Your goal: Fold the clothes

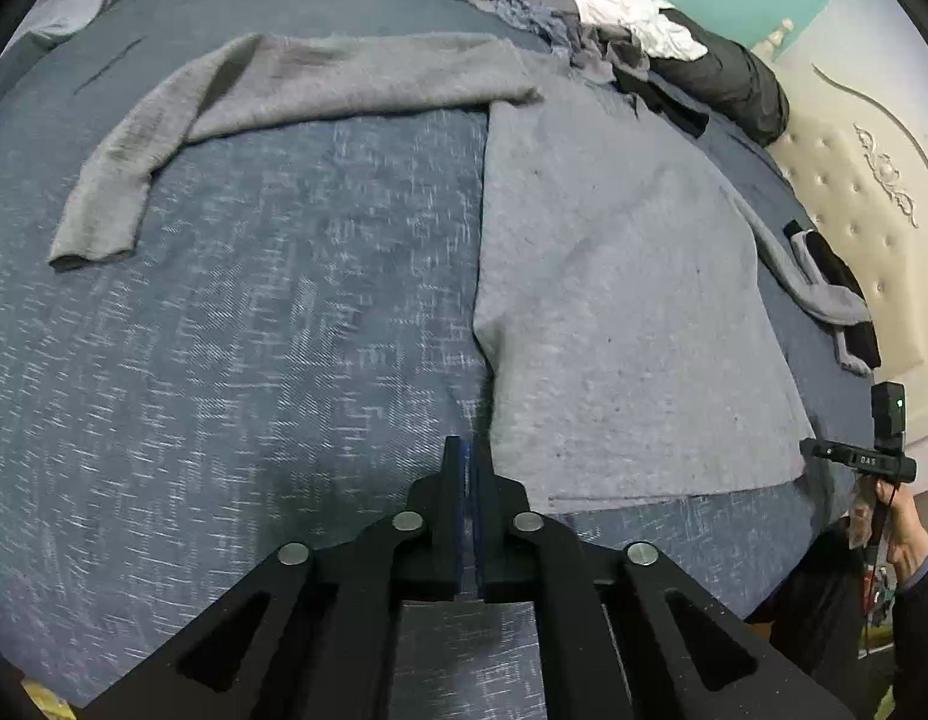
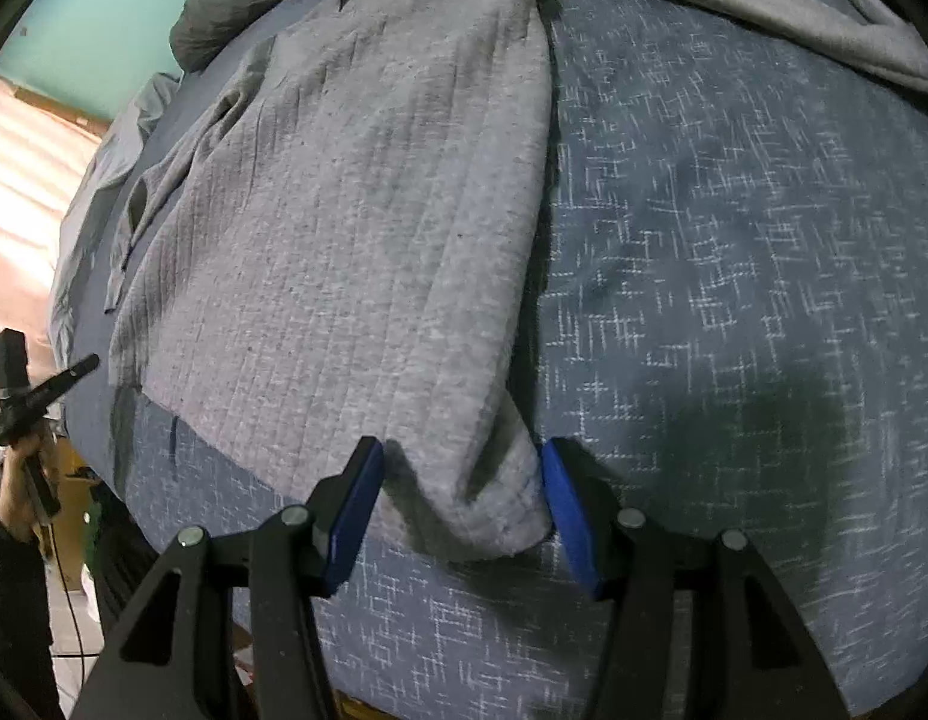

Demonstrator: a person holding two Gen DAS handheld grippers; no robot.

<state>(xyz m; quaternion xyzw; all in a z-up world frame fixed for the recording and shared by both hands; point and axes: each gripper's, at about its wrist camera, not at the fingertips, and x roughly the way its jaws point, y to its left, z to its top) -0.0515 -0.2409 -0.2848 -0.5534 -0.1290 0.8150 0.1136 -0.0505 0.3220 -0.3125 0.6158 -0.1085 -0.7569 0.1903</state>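
A grey knit sweater (image 1: 613,300) lies flat on the blue flecked bed sheet (image 1: 254,360). One sleeve (image 1: 164,138) stretches out to the left and the other (image 1: 823,294) trails to the right. My left gripper (image 1: 468,456) hovers just beside the sweater's near left edge. Only a thin slit separates its blue pads, and no cloth is in it. In the right wrist view the sweater (image 2: 374,210) runs away from me. Its near hem corner (image 2: 493,510) bunches between the jaws of my right gripper (image 2: 461,462), which stand apart. The right pad (image 2: 568,516) brushes the cloth; the left pad (image 2: 353,516) is clear of it.
A heap of grey, white and black clothes (image 1: 613,18) and a dark bundle (image 1: 721,84) line the bed's far edge. A cream tufted headboard (image 1: 853,198) stands at the right, with black items (image 1: 835,270) near it. A hand holds the other gripper (image 1: 877,462) at the bed's edge.
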